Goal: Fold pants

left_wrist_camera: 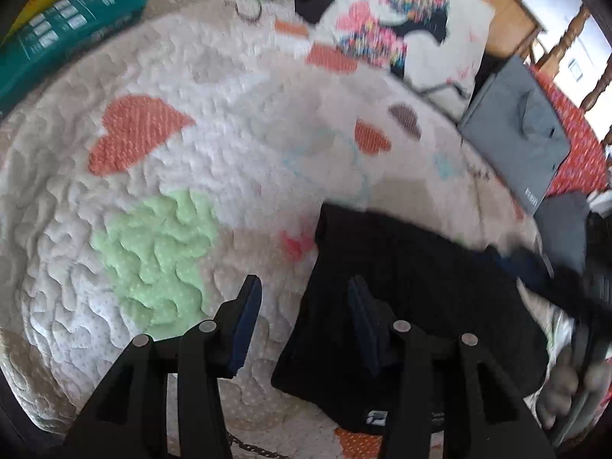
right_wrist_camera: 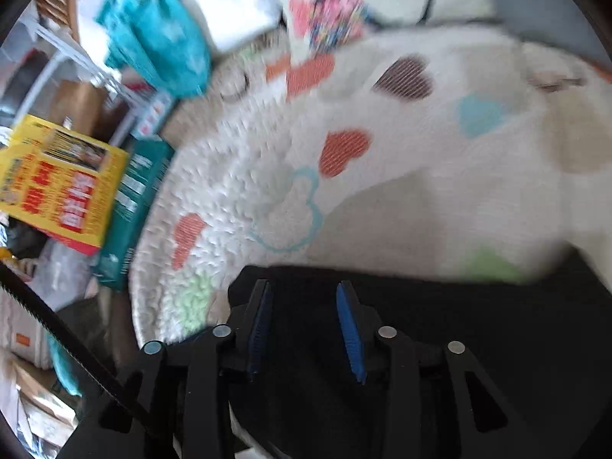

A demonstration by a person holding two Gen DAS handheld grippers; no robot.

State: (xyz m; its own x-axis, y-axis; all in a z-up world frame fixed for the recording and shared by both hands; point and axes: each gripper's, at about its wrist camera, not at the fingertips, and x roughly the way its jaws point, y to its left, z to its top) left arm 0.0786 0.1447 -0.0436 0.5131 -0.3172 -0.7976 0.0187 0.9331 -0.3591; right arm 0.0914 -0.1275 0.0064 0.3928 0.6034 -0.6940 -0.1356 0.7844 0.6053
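The black pants lie bunched on the quilt, running rightward from the empty, parted left gripper; the right gripper (also parted, gripping nothing) hangs directly over them, nearer.

bright daylight, soft shadows, motion blur throughout, fisheye-warped dark edges.

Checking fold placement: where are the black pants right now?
The black pants lie on the heart-print quilt, lower right in the left wrist view beside the green patch; in the right wrist view they fill the bottom.
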